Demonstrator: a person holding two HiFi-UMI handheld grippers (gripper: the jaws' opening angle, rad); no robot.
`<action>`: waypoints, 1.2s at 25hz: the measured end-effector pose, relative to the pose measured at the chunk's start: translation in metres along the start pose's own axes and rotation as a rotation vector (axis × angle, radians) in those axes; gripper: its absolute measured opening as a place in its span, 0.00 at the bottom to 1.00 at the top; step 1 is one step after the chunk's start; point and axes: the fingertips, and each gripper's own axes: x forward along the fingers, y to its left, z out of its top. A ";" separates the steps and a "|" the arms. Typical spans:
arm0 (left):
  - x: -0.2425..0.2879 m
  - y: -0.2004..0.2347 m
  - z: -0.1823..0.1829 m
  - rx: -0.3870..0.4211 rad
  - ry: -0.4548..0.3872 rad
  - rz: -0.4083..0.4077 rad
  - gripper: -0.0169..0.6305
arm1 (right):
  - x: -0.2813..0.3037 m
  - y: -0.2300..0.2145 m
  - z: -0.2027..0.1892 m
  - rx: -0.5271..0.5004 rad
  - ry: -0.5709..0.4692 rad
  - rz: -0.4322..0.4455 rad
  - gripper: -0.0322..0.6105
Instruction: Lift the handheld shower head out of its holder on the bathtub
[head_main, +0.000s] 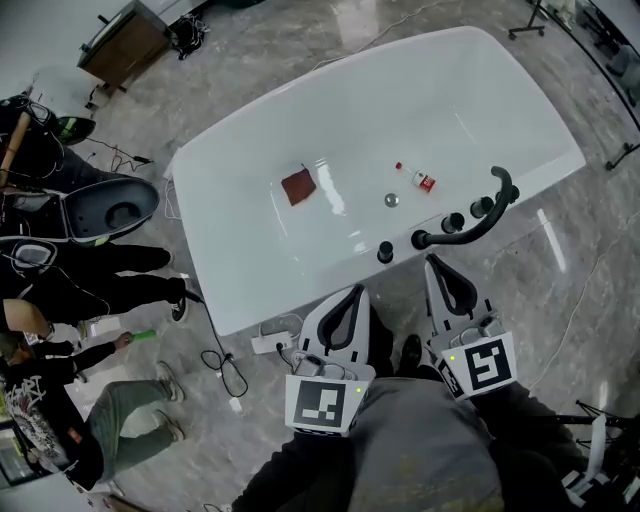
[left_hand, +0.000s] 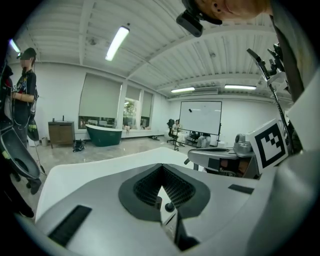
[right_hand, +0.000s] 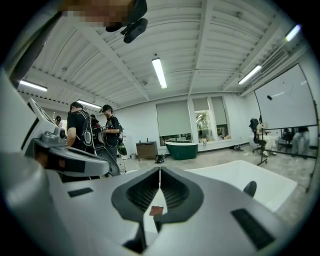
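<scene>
White bathtub (head_main: 232, 300) fills my head view. The black handheld shower head (head_main: 478, 222) sits in its holder on the near rim. My left hand-held gripper (head_main: 352, 295) and right hand-held gripper (head_main: 433, 262) are both clenched on nothing, outside the rim. The right one's tips are near the shower head's lower end.
</scene>
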 end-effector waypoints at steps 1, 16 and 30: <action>0.003 0.006 0.002 -0.002 -0.003 0.000 0.03 | 0.006 0.001 0.002 -0.002 -0.003 0.001 0.06; 0.034 0.089 0.024 -0.046 -0.054 -0.008 0.03 | 0.089 0.028 0.029 -0.071 -0.011 0.039 0.06; 0.053 0.097 0.023 -0.053 -0.017 0.068 0.03 | 0.116 0.012 0.023 -0.058 0.003 0.112 0.06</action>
